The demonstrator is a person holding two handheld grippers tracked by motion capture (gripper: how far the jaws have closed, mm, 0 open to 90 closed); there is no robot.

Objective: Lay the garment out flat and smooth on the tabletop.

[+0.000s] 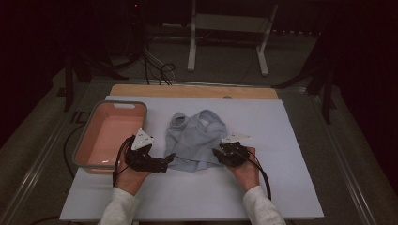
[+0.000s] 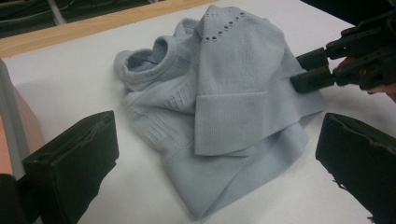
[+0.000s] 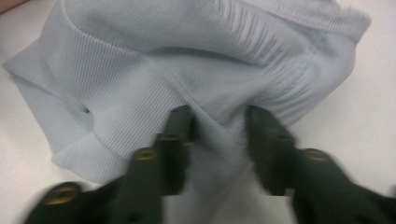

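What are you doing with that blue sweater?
A person works at a white table with a black gripper in each hand. The right gripper pinches a fold at one edge of the crumpled light blue sweater. The left gripper waits open at the other side, beside a pink tub.

I count one pale blue sweater [image 1: 197,140], one pink tub [image 1: 110,133], one white sheet [image 1: 281,140], and my two grippers, left [image 1: 168,159] and right [image 1: 217,152].
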